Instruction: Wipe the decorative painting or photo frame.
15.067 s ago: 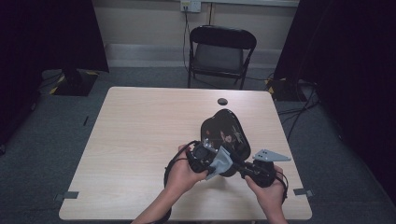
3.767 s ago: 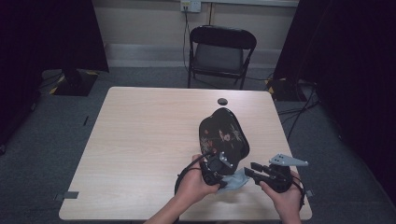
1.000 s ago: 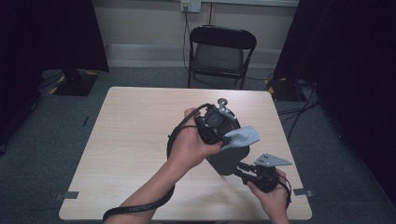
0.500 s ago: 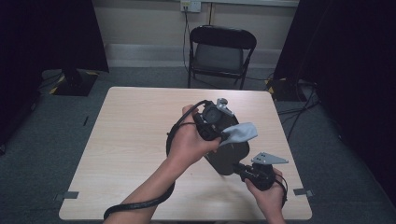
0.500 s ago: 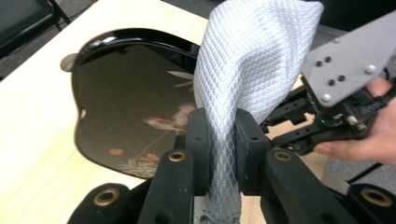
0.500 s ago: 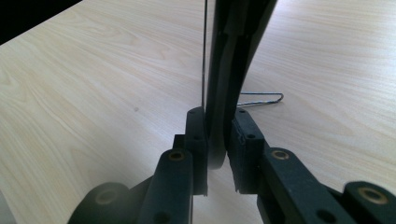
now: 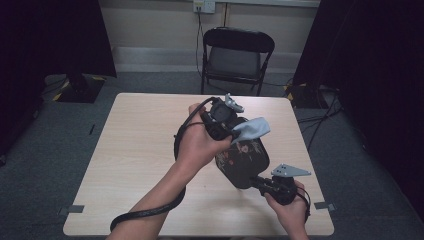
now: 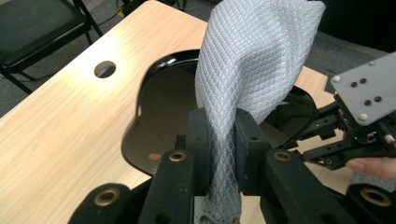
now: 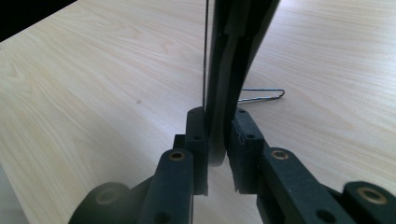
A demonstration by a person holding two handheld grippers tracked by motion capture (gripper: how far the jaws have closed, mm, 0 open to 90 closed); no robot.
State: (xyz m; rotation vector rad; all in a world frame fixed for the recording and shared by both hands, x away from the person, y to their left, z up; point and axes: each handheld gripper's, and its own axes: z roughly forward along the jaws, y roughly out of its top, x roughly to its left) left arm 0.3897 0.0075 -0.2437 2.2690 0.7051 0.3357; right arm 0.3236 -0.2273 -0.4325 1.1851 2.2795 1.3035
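We grip a grey cloth (image 8: pixel 252 70) between the jaws of our left gripper (image 8: pixel 218 140), clenched tight on it, so the cloth stands up and folds over above the mirror (image 8: pixel 163 126). The mirror (image 7: pixel 242 157) is a black, glossy oval held on edge above the table (image 7: pixel 130 145), tilted toward the far side. Our right gripper (image 9: pixel 217 140) clamps its near rim (image 9: pixel 219 93); its jaws have just been closing on it. In the high view the left gripper (image 7: pixel 235 127) sits at the mirror's upper end, the right gripper (image 7: pixel 260 182) at its lower end.
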